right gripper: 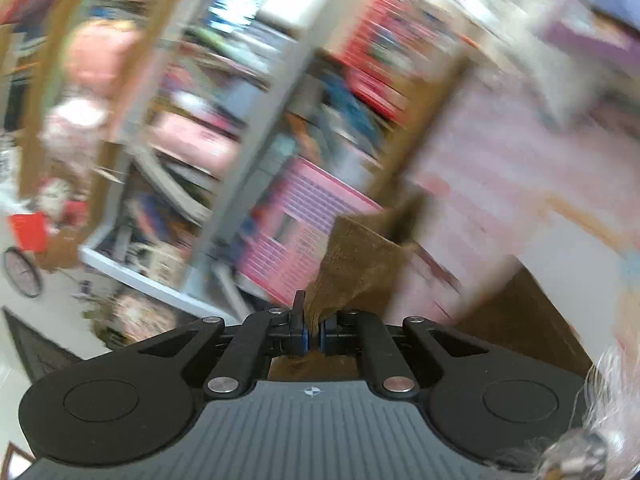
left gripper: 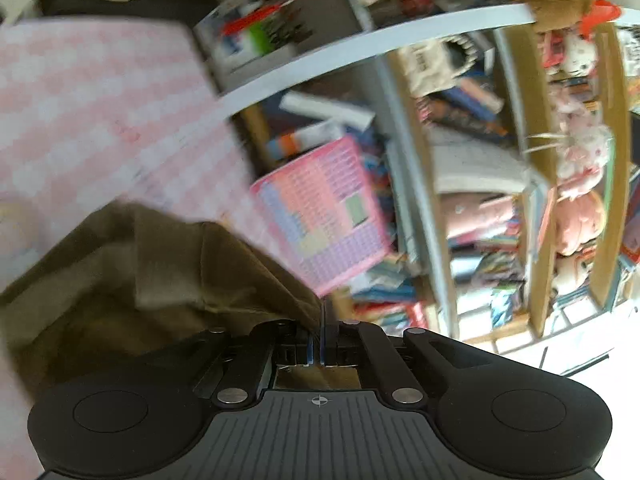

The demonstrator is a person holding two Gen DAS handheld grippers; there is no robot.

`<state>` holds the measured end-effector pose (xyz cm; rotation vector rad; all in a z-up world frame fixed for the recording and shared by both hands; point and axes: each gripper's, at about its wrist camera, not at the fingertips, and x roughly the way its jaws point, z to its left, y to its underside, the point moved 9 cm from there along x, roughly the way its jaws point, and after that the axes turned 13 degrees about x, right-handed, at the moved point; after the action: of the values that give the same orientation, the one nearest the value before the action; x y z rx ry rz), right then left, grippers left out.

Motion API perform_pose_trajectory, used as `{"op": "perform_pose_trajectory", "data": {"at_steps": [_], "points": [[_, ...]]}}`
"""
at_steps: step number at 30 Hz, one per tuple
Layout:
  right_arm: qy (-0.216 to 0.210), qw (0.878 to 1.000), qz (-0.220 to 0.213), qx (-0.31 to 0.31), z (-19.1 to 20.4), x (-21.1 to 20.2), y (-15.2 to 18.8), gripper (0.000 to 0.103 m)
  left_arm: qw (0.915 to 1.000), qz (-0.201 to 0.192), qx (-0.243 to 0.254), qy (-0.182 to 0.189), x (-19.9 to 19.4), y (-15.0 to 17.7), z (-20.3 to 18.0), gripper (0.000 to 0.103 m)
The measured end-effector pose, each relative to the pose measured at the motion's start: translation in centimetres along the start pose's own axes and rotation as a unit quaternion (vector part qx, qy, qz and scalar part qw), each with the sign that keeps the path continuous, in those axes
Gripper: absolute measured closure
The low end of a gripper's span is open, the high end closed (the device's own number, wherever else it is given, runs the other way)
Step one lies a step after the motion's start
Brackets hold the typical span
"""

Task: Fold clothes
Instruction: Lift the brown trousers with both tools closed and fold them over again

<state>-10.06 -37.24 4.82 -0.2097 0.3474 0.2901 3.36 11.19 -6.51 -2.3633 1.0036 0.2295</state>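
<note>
L claw (left gripper: 322, 322) clamped on edge of brown garment (left gripper: 140, 280), cloth draped to its left over pink-check bed cover (left gripper: 92, 100) | R claw (right gripper: 311, 326) pinched on another corner of garment (right gripper: 356, 264), held up | bkgd: cluttered bookshelf (left gripper: 460, 184), pink chart (left gripper: 324, 212) | R view blurred, likely mid-swing

- A pink-and-white checked bedcover (left gripper: 100, 112) fills the left of the left wrist view.
- A white-framed bookshelf (left gripper: 420, 200) with wooden uprights stands behind it, crammed with books and papers.
- A pink chart board (left gripper: 328, 216) leans against the shelf's lower part.
- Plush toys (left gripper: 580, 184) hang along one upright; a brown teddy bear (left gripper: 560, 0) sits at the top.
- The right wrist view is motion-blurred; a round clock (right gripper: 22, 272) shows on a pale wall.
</note>
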Motion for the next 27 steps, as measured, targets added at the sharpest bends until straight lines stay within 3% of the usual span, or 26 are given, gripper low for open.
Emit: {"op": "perform_pose_trajectory", "data": {"at_steps": [2, 4, 6, 11, 15, 17, 20, 23, 27], "points": [[0.089, 0.995, 0.017, 0.038, -6.6, 0.7, 1.6, 0.098, 0.9986, 0.033, -0.017, -0.036, 0.6, 2.5, 3.0, 0.102], [0.173, 0.982, 0.032, 0.071, -12.8, 1.4, 3.2, 0.098, 0.9946, 0.065, -0.035, -0.073, 1.2, 4.9, 6.1, 0.102], [0.223, 0.971, 0.037, 0.081, -16.4, 2.1, 4.4, 0.098, 0.9895, 0.086, -0.052, -0.104, 1.8, 6.8, 8.5, 0.101], [0.207, 0.977, 0.026, 0.054, -14.6, 2.7, 3.7, 0.098, 0.9921, 0.077, -0.039, -0.09, 1.5, 6.3, 7.5, 0.101], [0.122, 0.992, -0.005, -0.004, -7.6, 1.4, 1.5, 0.098, 0.9987, 0.042, -0.001, -0.031, 0.1, 4.2, 3.3, 0.101], [0.118, 0.993, -0.014, -0.019, -7.1, 0.2, 0.9, 0.098, 0.9982, 0.047, 0.001, -0.038, 0.0, 4.7, 3.7, 0.101], [0.192, 0.981, 0.014, 0.027, -12.9, 0.8, 1.8, 0.098, 0.9952, 0.068, -0.006, -0.07, 0.3, 6.2, 5.8, 0.101], [0.239, 0.97, 0.026, 0.046, -16.8, 1.4, 3.3, 0.098, 0.9907, 0.089, -0.013, -0.102, 0.6, 7.8, 7.9, 0.1], [0.236, 0.971, 0.02, 0.044, -17.0, 0.8, 3.9, 0.091, 0.9893, 0.093, -0.005, -0.113, 0.3, 7.7, 8.3, 0.096]]}}
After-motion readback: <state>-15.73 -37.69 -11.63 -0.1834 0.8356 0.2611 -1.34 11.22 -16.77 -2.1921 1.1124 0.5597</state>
